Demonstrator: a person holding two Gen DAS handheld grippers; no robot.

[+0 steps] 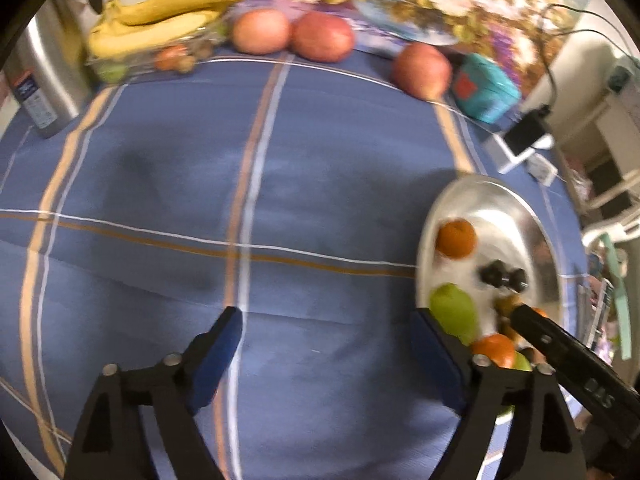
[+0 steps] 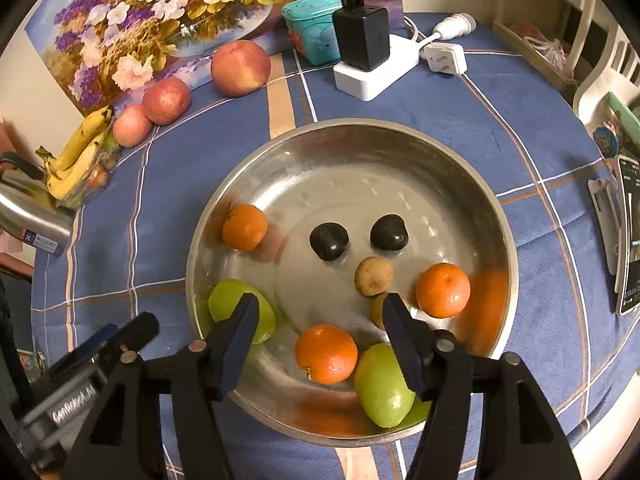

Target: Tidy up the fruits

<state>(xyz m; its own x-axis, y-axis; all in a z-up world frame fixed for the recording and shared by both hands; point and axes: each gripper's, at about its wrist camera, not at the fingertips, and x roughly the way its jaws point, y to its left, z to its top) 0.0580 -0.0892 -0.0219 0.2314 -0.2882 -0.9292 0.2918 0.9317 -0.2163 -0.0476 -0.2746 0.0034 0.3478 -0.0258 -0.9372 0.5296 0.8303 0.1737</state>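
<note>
Nearest my right wrist camera, the right tongs (image 2: 320, 320) hang released over the steel bowl (image 2: 500, 208), nothing between the pads; an orange (image 2: 326, 354) lies just below the gap at 6 o'clock in the bowl, with a green fruit (image 2: 382, 386) touching it at 5 o'clock. Two more oranges sit at 9 (image 2: 245, 227) and 4 o'clock (image 2: 443, 295), two dark plums (image 2: 329, 241) near the centre, a brown fruit (image 2: 374, 276) just beneath them.

From the left wrist, the left tongs (image 1: 326, 344) are spread wide and empty above bare blue cloth on the desk (image 1: 320, 160), the bowl off at 3 o'clock.

I judge both tongs are between picks. Three apples (image 1: 261, 31) and the bananas (image 1: 160, 20) wait at 12 o'clock along the desk's far edge, well apart from the bowl. Next I would send the left tongs there, aligning the pads across an apple before closing.
</note>
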